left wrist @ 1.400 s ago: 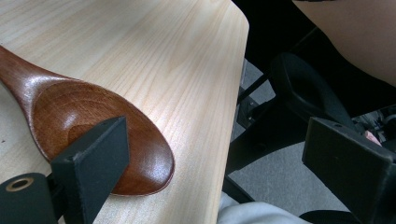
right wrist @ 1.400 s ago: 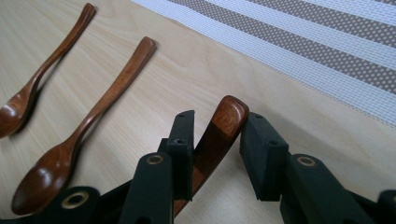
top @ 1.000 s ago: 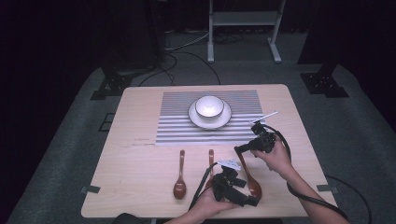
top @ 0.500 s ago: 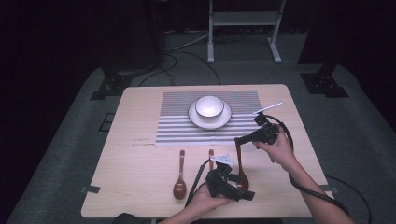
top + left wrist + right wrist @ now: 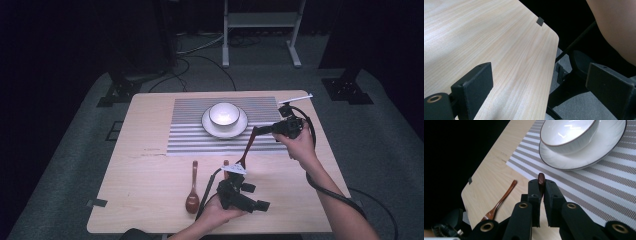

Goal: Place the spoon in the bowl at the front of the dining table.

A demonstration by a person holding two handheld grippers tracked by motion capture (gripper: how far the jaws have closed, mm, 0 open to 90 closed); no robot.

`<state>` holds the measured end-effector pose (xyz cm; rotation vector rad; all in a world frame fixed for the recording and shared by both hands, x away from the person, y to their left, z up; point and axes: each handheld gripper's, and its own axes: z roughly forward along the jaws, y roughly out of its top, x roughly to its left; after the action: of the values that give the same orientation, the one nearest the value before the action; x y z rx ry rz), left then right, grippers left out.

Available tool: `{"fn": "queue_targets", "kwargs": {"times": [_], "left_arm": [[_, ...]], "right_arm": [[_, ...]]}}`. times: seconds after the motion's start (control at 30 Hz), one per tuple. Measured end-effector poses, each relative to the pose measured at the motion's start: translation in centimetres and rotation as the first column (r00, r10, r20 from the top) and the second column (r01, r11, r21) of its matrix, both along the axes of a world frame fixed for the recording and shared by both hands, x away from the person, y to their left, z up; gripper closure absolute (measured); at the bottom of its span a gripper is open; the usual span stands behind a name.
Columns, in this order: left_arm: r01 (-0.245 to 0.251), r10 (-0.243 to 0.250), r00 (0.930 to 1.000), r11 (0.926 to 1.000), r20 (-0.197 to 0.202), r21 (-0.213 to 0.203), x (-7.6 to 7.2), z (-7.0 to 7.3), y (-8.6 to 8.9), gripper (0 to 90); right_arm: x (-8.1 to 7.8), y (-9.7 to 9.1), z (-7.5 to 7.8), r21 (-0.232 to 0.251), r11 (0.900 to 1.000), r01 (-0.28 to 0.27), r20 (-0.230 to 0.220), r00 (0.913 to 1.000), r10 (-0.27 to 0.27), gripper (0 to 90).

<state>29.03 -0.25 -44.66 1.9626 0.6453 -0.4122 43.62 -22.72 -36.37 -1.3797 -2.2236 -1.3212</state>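
Two dark brown wooden spoons are in play on the pale wood-grain worktop (image 5: pixel 150 150). At lower centre-left of the high view one dark wooden spoon (image 5: pixel 192 192) lies flat on the bare wood, bowl end toward the bottom edge; in the right gripper view it shows at lower left (image 5: pixel 500 201). Just right of it, near the bottom edge, the left gripper (image 5: pixel 257 205) sits in the person's left hand (image 5: pixel 220 212), pointing toward the frame's right; in the left gripper view its two black jaws stand spread wide with nothing between them, over the corner of the worktop (image 5: pixel 499 50). Up and to the right, the second dark wooden spoon (image 5: pixel 247 147) slants with its handle raised, its upper end pinched in the right gripper (image 5: pixel 257 131), held by the right hand (image 5: pixel 297 145) at centre-right. In the right gripper view the jaws are pressed together on the spoon's tip (image 5: pixel 541 178). In the upper middle, a grey-and-white striped placemat (image 5: pixel 190 135) carries a white plate (image 5: pixel 220 131) with a white bowl (image 5: pixel 224 114) on it; the same bowl (image 5: pixel 566 132) and plate (image 5: pixel 586 155) fill the upper right of the right gripper view.
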Motion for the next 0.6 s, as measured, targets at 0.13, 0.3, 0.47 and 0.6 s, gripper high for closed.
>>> {"fn": "queue_targets", "kwargs": {"times": [0.13,0.3,0.47,0.6], "left_arm": [[-0.004,0.004,1.0,1.0,0.007,0.002,-0.1,0.2,0.1,6.2],[-0.011,0.011,0.9999,0.9999,0.01,0.0,0.0,0.3,0.2,6.2],[-0.018,0.018,0.9998,0.9998,0.008,0.002,0.2,0.1,0.4,6.2],[-0.027,0.027,0.9996,0.9996,0.009,0.003,0.4,0.1,0.5,6.2]], "right_arm": [[0.6,0.3,0.5,0.0,0.9999,0.01,0.009,0.9999,-0.01,83.3],[1.3,0.8,1.2,0.009,0.9996,0.027,0.016,0.9995,-0.027,83.3],[2.0,1.0,1.5,0.022,0.9985,0.049,0.013,0.9987,-0.05,83.3],[2.7,1.0,1.7,0.042,0.9962,0.076,0.008,0.997,-0.077,83.4]]}}
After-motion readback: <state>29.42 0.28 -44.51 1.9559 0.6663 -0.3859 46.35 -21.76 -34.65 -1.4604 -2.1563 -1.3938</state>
